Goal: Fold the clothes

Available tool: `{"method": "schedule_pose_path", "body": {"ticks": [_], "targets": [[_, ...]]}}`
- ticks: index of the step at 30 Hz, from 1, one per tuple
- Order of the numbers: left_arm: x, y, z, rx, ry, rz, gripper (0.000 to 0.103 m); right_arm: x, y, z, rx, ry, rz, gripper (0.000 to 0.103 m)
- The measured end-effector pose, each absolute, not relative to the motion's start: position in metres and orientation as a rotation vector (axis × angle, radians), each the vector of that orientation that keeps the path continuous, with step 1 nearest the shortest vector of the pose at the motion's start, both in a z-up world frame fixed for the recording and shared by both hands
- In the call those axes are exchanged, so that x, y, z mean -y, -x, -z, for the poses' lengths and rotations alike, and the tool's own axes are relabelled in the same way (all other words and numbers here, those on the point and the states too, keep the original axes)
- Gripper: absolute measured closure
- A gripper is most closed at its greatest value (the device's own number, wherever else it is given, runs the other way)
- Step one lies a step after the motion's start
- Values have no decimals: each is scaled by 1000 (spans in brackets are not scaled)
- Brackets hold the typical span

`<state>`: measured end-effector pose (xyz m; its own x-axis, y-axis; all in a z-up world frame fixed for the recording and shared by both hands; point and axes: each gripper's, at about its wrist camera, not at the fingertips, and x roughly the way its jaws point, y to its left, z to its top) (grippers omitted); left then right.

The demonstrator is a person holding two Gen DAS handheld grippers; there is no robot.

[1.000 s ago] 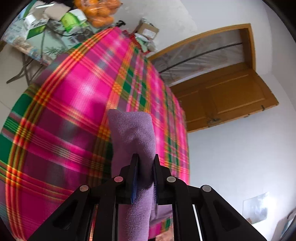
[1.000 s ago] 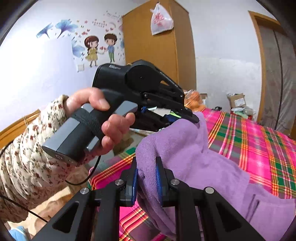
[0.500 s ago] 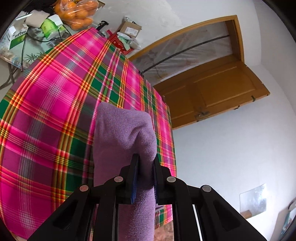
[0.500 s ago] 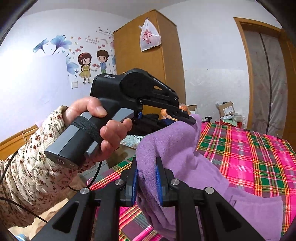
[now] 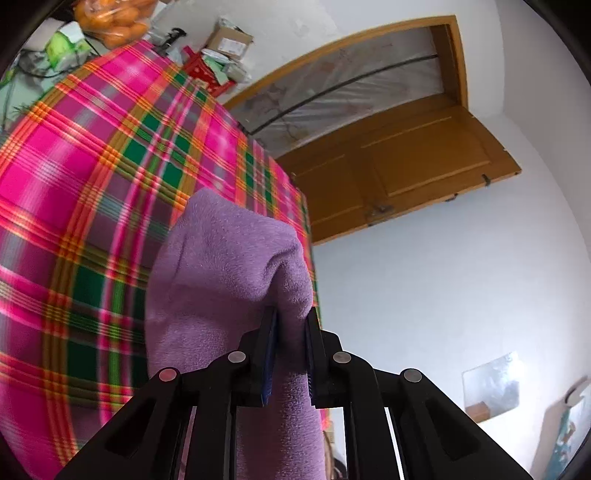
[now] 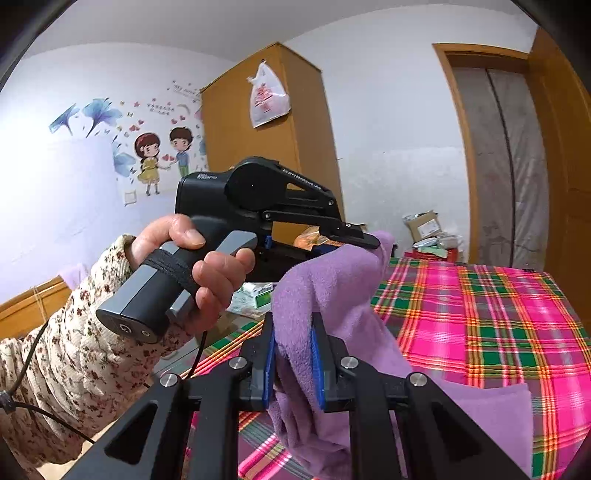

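Note:
A purple fleece garment (image 5: 225, 266) is lifted above the pink and green plaid bed cover (image 5: 92, 177). My left gripper (image 5: 290, 321) is shut on one bunched edge of it. In the right wrist view my right gripper (image 6: 291, 332) is shut on another edge of the same garment (image 6: 332, 295), which hangs between the two grippers and trails down onto the bed (image 6: 480, 314) at the lower right. The left gripper (image 6: 364, 240) shows there too, held by a hand (image 6: 207, 273) in a floral sleeve, its tip pinching the cloth.
A wooden wardrobe (image 6: 269, 140) with a plastic bag hung on it stands behind the bed. A side table with boxes and a bag of oranges (image 5: 110, 18) sits beyond the bed's far edge. A wooden door (image 5: 406, 166) is at the right.
Both grippers have risen with the garment, lifting more of it off the bed. The left wrist view has tilted further up toward the door and wall.

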<state>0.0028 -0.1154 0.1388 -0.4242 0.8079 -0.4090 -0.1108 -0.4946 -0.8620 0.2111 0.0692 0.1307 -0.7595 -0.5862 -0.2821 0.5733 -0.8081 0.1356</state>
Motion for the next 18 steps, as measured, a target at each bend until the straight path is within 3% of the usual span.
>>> {"method": "schedule_pose_path", "body": {"ticks": [18], "targets": [[34,17,-138,997,1206,-1857,90,-149,-211,-129,155,-421,2645,86]]}}
